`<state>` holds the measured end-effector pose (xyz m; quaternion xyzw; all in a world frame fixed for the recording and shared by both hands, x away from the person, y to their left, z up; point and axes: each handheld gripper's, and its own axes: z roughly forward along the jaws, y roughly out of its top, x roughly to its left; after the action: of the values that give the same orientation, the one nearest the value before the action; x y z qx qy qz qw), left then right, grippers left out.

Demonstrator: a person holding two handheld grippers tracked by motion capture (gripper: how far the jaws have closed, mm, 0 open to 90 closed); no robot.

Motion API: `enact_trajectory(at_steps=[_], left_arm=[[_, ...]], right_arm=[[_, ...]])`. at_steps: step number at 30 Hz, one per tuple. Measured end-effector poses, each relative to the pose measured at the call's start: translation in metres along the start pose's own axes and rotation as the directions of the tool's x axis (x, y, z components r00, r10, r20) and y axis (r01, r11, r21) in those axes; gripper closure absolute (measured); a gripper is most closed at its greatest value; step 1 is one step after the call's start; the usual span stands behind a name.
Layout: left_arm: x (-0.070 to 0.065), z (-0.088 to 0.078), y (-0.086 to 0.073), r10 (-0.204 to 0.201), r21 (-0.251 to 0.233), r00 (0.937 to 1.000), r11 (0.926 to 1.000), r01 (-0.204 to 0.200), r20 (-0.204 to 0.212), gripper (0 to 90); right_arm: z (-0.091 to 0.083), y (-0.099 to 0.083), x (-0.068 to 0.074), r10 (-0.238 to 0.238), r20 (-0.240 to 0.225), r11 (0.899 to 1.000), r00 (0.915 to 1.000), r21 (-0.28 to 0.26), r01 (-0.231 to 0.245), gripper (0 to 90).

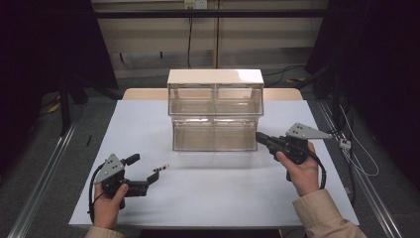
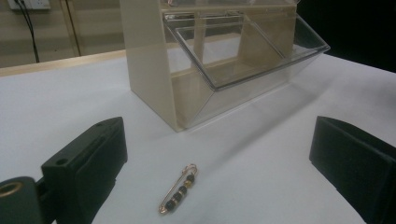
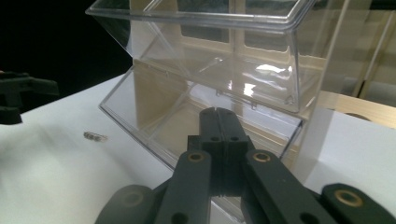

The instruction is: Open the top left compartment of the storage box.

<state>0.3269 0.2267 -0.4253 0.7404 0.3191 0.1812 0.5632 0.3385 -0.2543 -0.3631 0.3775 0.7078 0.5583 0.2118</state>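
White tabletop: beaded pin (image 2: 179, 189) lies low and centre between the wide-open left gripper (image 1: 141, 172), right gripper (image 1: 262, 140) closed empty by the tilted bin (image 1: 215, 134) at mid-right; judged best to centre, lower, then pinch across the pin's wire.

The scene was dimly lit, the surroundings falling to near black, while the white rectangular tabletop (image 1: 208, 198) caught soft light from above. A bright glare patch sat on the cream top of the clear plastic drawer cabinet (image 1: 247, 75), and highlights glinted on its transparent bins (image 3: 261, 70). The cabinet cast a faint shadow toward the camera. The near black jaws looked soft and out of focus in both gripper views.
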Motion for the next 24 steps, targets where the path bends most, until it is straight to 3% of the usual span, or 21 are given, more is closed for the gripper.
enact_trajectory(at_steps=[12, 24], left_arm=[[-0.001, 0.001, 0.000, -0.003, 0.002, 1.0000, 1.0000, 0.003, 0.008, 4.0], [-0.001, 0.002, 0.000, 0.001, 0.004, 0.9999, 1.0000, -0.001, 0.012, 4.0]], right_arm=[[0.009, 0.024, -0.010, 0.010, -0.056, 0.999, 0.9984, 0.031, -0.009, 90.0], [0.018, 0.038, -0.017, 0.006, -0.069, 0.999, 0.9976, 0.050, -0.002, 90.0]])
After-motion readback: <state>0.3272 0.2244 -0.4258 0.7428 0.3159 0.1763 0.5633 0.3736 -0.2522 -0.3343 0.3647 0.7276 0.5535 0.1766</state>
